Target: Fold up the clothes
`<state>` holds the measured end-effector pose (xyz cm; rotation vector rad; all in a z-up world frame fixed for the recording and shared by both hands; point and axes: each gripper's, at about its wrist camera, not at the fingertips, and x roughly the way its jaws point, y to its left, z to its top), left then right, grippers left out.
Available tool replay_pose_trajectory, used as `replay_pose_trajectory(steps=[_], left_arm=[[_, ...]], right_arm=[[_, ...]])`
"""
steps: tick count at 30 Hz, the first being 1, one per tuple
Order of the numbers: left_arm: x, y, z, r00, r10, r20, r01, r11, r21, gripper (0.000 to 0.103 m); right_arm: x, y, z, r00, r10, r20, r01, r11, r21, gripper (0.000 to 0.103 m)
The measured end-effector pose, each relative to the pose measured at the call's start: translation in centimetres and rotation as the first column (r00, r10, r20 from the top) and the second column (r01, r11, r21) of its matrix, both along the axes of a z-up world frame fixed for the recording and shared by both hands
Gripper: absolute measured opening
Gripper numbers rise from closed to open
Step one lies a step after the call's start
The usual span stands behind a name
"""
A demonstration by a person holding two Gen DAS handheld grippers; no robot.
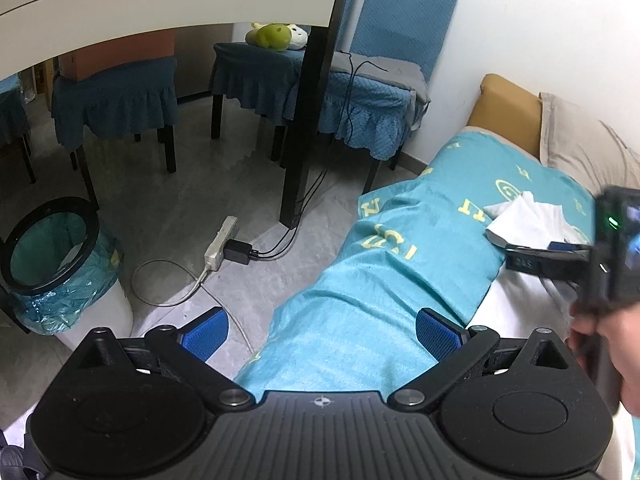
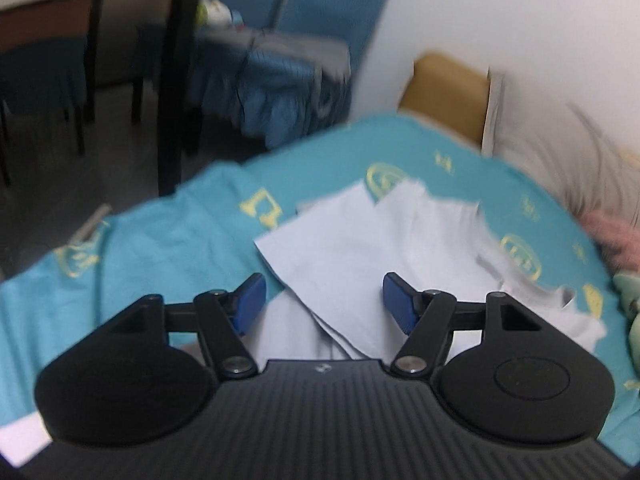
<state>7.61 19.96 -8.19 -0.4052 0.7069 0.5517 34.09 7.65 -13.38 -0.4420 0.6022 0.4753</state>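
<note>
A folded white garment [image 2: 360, 256] lies on the turquoise blanket [image 2: 168, 248] with yellow print that covers the bed. My right gripper [image 2: 324, 300] hovers just above the garment's near edge, open, with its blue pads [image 2: 250, 300] apart and not pressing the cloth. In the left wrist view the same white garment [image 1: 524, 220] shows at the far right, with the right gripper [image 1: 560, 256] and a person's hand [image 1: 612, 340] beside it. My left gripper [image 1: 322, 332] is open over the blanket's [image 1: 360, 280] near edge, nothing between its pads.
Chairs with blue ruffled covers [image 1: 116, 100] and a black table leg [image 1: 300, 140] stand on the grey floor left of the bed. A power strip [image 1: 220, 244] with cables and a bin with a teal liner [image 1: 48, 256] sit on the floor. A beige pillow [image 2: 560, 168] lies at the bed's head.
</note>
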Motion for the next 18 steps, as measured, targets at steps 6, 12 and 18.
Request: replay_pose_trajectory(steps=[6, 12, 18], left_arm=[[0.2, -0.1, -0.3, 1.0, -0.024, -0.007, 0.024, 1.0, -0.008, 0.101], [0.4, -0.8, -0.8, 0.999, -0.049, -0.013, 0.049, 0.999, 0.008, 0.101], [0.9, -1.8, -1.1, 0.997, -0.075, -0.026, 0.076, 0.997, 0.033, 0.101]], right_arm=[[1.4, -2.2, 1.0, 0.988, -0.139, -0.068, 0.151, 0.965, 0.217, 0.012], [2.5, -7.7, 3.4, 0.954, -0.292, -0.07, 0.293, 0.849, 0.441, 0.008], [4.5, -13.0, 3.5, 0.884, -0.459, -0.091, 0.433, 0.728, 0.531, 0.008]])
